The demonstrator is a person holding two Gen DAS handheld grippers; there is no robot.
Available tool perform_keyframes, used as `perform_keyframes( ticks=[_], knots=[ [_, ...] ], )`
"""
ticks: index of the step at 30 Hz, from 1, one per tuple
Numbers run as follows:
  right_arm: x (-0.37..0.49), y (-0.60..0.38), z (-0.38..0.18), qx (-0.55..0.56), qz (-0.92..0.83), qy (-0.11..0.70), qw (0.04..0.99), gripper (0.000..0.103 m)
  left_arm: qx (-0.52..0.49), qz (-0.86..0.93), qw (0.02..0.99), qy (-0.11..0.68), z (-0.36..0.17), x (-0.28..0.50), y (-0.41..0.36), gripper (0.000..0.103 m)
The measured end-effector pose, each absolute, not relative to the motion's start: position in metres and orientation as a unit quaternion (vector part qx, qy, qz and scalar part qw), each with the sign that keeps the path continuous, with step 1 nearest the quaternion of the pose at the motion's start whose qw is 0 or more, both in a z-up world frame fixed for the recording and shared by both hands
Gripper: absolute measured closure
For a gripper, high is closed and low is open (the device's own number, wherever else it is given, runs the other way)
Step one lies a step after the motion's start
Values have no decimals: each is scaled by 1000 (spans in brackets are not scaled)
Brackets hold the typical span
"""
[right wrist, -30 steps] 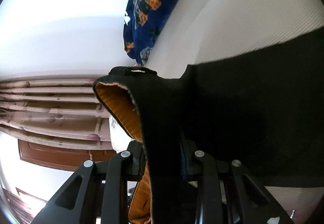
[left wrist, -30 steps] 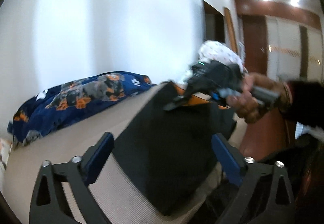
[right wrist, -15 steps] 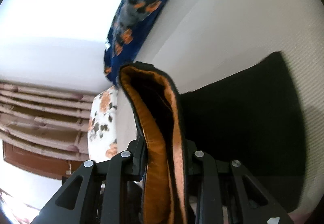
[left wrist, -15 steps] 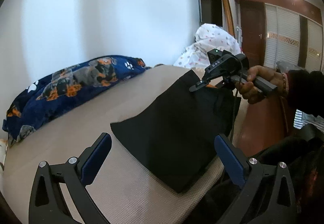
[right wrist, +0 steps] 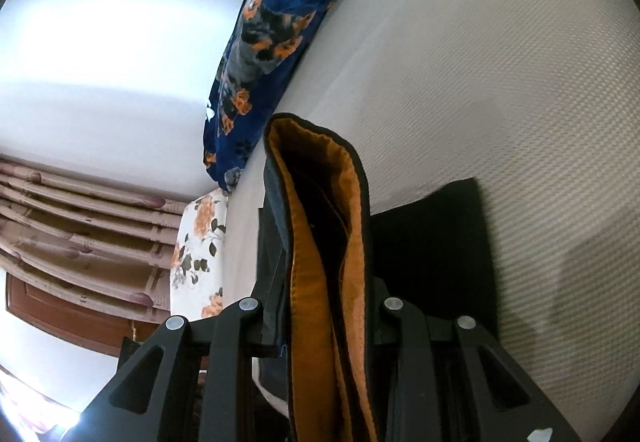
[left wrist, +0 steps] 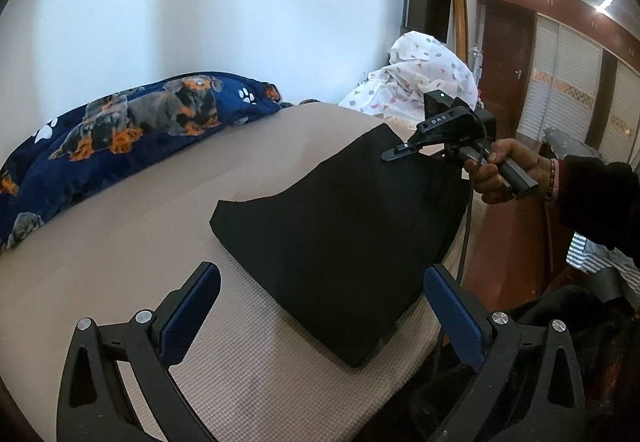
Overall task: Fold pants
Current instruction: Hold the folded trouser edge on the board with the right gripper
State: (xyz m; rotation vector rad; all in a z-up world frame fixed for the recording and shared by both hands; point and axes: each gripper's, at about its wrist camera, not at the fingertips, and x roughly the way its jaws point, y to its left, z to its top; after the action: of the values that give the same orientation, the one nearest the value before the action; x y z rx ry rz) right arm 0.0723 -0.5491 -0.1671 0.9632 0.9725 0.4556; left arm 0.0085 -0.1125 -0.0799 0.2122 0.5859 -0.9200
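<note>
Black pants (left wrist: 340,226) lie folded on the beige mattress (left wrist: 120,234), reaching its right edge. Their waistband, lined in orange (right wrist: 320,242), stands up between the fingers of my right gripper (right wrist: 320,314), which is shut on it. In the left wrist view the right gripper (left wrist: 394,153) pinches the far right corner of the pants, held by a hand in a dark sleeve. My left gripper (left wrist: 320,306) hovers open over the near edge of the pants, its blue pads (left wrist: 192,302) apart with nothing between them.
A navy blanket with dog prints (left wrist: 120,122) lies along the wall at the back left. A white patterned bundle (left wrist: 424,82) sits beyond the mattress. Dark wooden doors and wardrobe (left wrist: 560,82) stand to the right. Dark clothing (left wrist: 560,322) hangs off the bed's right side.
The right gripper has carried the waistband to the right and lowered it, so the raised pants now lie flatter on the mattress. The left gripper stayed open and drew back a little.
</note>
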Motion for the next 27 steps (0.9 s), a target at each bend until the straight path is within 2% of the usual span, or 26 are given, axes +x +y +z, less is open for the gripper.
perform_keyframes(
  ticks=[7,14,17,20,23,27],
  knots=[
    [70,-568,-195,468,213,429,742,78,102,-440,839,304,-86,15,-127,2],
    [64,-582,-201,502,204,412,733,71,99,-442,835,313,-87,21,-138,2],
    [40,-606,-189,522,161,364,755,65,97,-447,833,311,-86,24,-140,2],
    [6,-616,-163,522,168,329,769,65,94,-452,831,310,-86,27,-144,2],
    [-16,-598,-139,473,176,349,790,65,83,-457,830,308,-84,31,-148,2],
    [-43,-577,-137,466,187,371,781,65,64,-459,827,319,-85,39,-150,2]
  ],
)
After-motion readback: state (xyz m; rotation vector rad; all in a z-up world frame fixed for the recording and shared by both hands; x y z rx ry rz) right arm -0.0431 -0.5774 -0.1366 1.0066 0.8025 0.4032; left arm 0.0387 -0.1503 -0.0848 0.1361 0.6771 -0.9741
